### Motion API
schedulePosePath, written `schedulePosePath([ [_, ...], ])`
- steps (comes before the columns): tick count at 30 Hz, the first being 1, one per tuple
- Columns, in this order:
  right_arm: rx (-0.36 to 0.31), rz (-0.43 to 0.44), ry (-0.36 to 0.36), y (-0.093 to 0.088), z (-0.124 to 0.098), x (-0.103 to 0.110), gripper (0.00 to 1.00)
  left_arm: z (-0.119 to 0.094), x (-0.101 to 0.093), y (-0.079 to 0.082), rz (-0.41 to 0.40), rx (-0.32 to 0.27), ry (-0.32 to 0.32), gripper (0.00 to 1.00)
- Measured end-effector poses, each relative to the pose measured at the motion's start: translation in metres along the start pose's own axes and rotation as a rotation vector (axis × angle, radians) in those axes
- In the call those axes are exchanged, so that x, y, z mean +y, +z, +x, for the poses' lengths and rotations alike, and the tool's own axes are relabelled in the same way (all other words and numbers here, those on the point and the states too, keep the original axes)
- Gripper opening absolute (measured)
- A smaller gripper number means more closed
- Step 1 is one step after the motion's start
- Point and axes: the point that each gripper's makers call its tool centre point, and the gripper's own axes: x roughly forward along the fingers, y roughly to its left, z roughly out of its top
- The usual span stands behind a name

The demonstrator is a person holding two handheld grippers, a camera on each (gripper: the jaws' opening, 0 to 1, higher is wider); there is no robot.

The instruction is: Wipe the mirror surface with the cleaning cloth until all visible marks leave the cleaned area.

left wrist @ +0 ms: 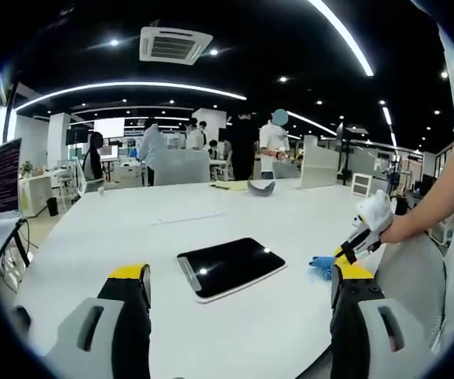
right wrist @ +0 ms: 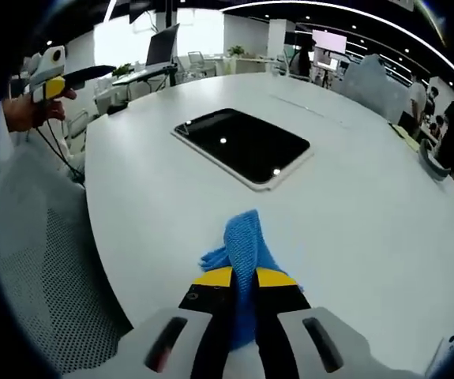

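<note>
Right tongs (right wrist: 244, 278) clamped on the blue woven cleaning cloth (right wrist: 244, 246), just above the round white counter (right wrist: 353, 229). Left tongs (left wrist: 238, 278) spread wide, empty. Flat dark rectangular mirror (left wrist: 230, 267) lies mid-counter, apart from the cloth.

The cleaning cloth (right wrist: 246, 260) is partly hidden (lower end) between the closed jaws.

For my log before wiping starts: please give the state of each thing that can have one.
Mirror: flat on the white table, untouched by the cloth.
Cleaning cloth: pinched in the right claw, bunched.
Right claw: shut on the cloth.
Left claw: open, empty.
</note>
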Motion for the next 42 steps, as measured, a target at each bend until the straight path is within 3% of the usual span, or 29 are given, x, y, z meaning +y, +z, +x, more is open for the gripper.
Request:
schedulePosePath([
  [7,-0.034,0.003,0.028,0.016,0.003,0.006,0.04,0.000,0.002,0.000,0.000,0.002,0.007,0.96],
  [9,-0.076,0.014,0.024,0.029,0.000,0.007,0.04,0.000,0.003,-0.002,0.003,0.007,0.004,0.96],
  [26,-0.167,0.009,0.050,0.088,0.008,0.014,0.04,0.006,0.004,0.000,-0.034,-0.006,-0.007,0.99],
  [42,-0.196,-0.019,0.114,0.126,0.026,0.038,0.04,0.011,0.001,-0.005,-0.030,0.001,-0.013,0.98],
])
